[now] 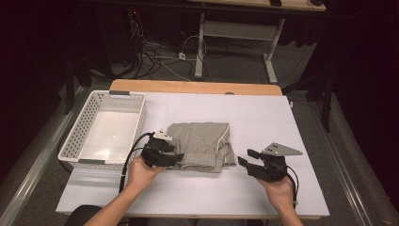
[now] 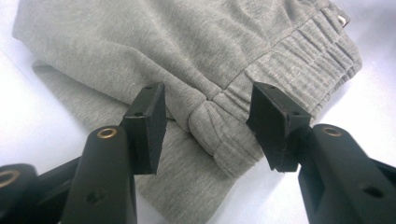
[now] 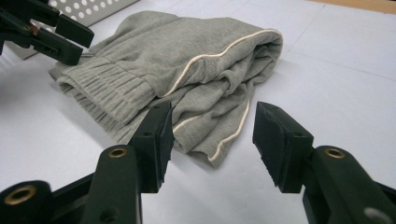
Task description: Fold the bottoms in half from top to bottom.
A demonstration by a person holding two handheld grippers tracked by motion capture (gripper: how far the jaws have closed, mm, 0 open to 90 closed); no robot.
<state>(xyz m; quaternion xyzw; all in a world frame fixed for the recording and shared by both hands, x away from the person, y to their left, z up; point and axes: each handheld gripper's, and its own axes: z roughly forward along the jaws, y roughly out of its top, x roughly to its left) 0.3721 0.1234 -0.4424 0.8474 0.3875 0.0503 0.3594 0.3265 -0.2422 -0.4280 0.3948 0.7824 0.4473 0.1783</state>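
The folded grey shorts [image 1: 202, 146] lie near the middle of the white table [image 1: 263, 117], just at three o'clock of the white perforated basket [image 1: 106, 127]. The left gripper [image 1: 175, 158] sits at the bundle's nine o'clock edge, jaws spread over the ribbed waistband [image 2: 299, 60] with nothing pinched. The right gripper [image 1: 245, 159] waits off the fabric at three o'clock, its jaws parted too and aimed at the piped hem [image 3: 224, 140]. What worries me is the fold itself: it looks loose and layered, so a grab that catches only the top layer could peel it open when lifted, and one-sided lifting would probably let the far half droop and drag. The slick sheet may also let the whole bundle slide away instead of being gathered. Cloth snagging on the basket's rim seems possible if it is carried low. Beyond the table's twelve o'clock edge the room is dim: grey carpet, tangled cables [image 1: 160, 56] and a white desk frame [image 1: 235, 42].
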